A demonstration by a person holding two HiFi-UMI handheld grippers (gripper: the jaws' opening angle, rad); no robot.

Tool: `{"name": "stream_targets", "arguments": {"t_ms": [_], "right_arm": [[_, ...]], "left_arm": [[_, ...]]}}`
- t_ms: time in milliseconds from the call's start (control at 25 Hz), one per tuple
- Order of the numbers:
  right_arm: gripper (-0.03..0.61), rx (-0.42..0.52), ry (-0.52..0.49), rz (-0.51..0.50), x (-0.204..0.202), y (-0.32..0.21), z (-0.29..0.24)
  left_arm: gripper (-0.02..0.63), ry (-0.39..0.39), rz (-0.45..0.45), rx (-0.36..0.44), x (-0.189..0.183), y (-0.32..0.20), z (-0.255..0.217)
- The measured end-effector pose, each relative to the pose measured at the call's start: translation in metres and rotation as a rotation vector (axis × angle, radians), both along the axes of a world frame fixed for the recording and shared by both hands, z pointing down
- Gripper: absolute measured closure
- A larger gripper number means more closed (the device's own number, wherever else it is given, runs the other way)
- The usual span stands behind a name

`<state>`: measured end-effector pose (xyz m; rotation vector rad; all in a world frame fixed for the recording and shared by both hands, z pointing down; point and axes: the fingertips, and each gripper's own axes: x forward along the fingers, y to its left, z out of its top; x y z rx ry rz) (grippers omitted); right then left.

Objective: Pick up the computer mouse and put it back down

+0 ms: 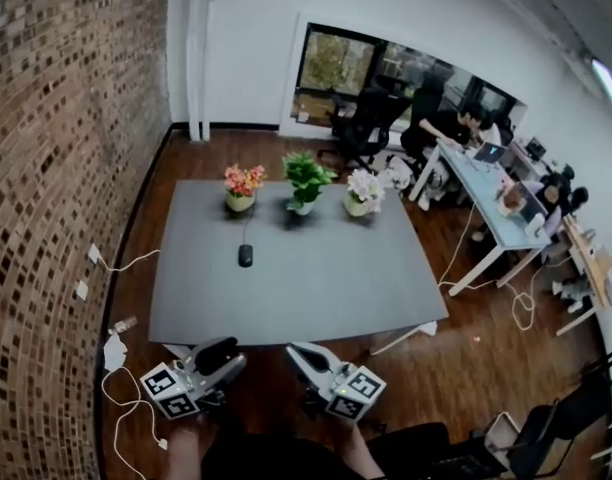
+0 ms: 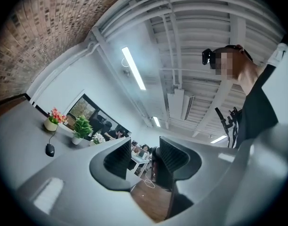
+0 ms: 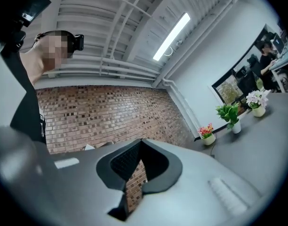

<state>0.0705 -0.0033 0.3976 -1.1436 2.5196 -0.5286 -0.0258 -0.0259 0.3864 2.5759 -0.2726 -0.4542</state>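
Note:
A black corded computer mouse point(image 1: 245, 255) lies on the grey table point(image 1: 316, 278), left of the middle, in front of the pink flower pot point(image 1: 243, 188). Both grippers hang below the table's near edge, well short of the mouse. My left gripper point(image 1: 218, 353) is open, and in the left gripper view point(image 2: 145, 157) its fingers stand apart with only the room showing between them. That view shows the mouse point(image 2: 50, 149) small at the far left. My right gripper point(image 1: 301, 356) is shut, its tips meeting with nothing between them point(image 3: 140, 147).
Three flower pots stand in a row at the table's far side, the pink one, a green plant point(image 1: 306, 181) and a white one point(image 1: 363, 193). A brick wall point(image 1: 46, 168) runs along the left. Cables point(image 1: 121, 388) lie on the wooden floor. Desks with seated people point(image 1: 491, 193) are at the right.

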Motion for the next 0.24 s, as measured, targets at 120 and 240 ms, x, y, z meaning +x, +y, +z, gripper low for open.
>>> {"name": "stream_targets", "arguments": {"t_ms": [120, 240], "right_arm": [[0.577, 0.01, 0.023, 0.007, -0.004, -0.001, -0.013], [0.577, 0.019, 0.03, 0.026, -0.002, -0.005, -0.019]], "left_arm": [[0.422, -0.001, 0.014, -0.019, -0.001, -0.002, 0.005], [0.422, 0.004, 0.029, -0.014, -0.001, -0.003, 0.004]]}}
